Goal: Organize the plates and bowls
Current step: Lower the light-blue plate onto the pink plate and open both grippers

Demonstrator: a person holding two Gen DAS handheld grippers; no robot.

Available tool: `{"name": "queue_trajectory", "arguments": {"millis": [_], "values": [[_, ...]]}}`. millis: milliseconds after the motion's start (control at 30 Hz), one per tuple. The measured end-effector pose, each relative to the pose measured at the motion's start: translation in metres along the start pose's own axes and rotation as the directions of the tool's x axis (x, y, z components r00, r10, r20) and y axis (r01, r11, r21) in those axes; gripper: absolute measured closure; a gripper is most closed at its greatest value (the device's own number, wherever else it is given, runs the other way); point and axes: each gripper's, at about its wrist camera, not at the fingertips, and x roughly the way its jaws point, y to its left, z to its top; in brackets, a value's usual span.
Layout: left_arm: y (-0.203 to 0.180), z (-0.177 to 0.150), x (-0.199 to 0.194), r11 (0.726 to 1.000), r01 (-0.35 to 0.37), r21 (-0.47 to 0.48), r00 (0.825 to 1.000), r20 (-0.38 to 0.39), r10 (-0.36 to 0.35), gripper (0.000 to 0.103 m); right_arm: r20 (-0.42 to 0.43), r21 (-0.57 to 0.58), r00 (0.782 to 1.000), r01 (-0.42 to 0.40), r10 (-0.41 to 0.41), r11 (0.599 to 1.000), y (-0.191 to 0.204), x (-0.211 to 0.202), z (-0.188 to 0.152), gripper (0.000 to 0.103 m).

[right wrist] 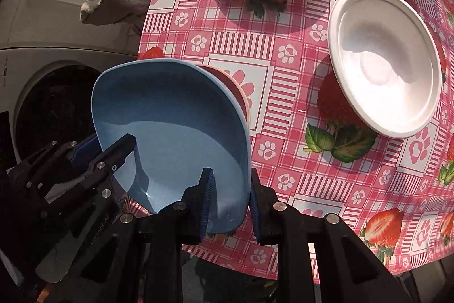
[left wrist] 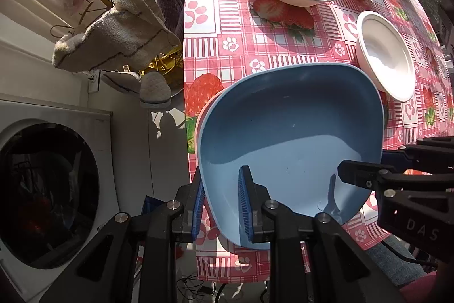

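Over the table's near edge, both grippers — left (left wrist: 221,203) and right (right wrist: 231,203) — pinched opposite rims of the blue plate (left wrist: 289,132), steadying it atop the pink one (right wrist: 241,95).

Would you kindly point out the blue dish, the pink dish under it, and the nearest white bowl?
blue dish (left wrist: 289,132), left wrist view, on its inner floor.
pink dish (right wrist: 227,80), right wrist view, on its exposed far corner.
nearest white bowl (right wrist: 383,58), right wrist view, on its inside.

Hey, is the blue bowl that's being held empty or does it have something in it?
Empty. The blue bowl shows only its bare, smooth inside, with sunlight and shadow across the bottom.
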Motion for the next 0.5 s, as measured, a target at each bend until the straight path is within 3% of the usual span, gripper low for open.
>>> {"name": "queue_trajectory", "arguments": {"millis": [67, 333, 467, 500], "values": [[0.0, 0.0, 0.001, 1.0, 0.001, -0.008, 1.0, 0.01, -0.001, 0.076, -0.007, 0.001, 1.0, -0.005, 0.005, 1.0, 0.001, 0.003, 0.001, 0.076], [0.0, -0.001, -0.003, 0.999, 0.012, -0.046, 0.998, 0.068, -0.009, 0.045, -0.017, 0.005, 0.999, -0.037, 0.037, 0.999, 0.009, 0.015, 0.011, 0.076], [0.002, 0.001, -0.008, 0.998, 0.032, -0.059, 0.995, 0.091, -0.027, 0.036, -0.019, 0.011, 0.999, -0.038, 0.038, 0.999, 0.003, 0.013, 0.008, 0.075], [0.002, 0.001, -0.01, 0.997, 0.033, -0.067, 0.995, 0.091, -0.027, 0.034, -0.019, 0.02, 0.999, -0.044, 0.044, 0.999, 0.0, 0.013, 0.007, 0.065]]}}
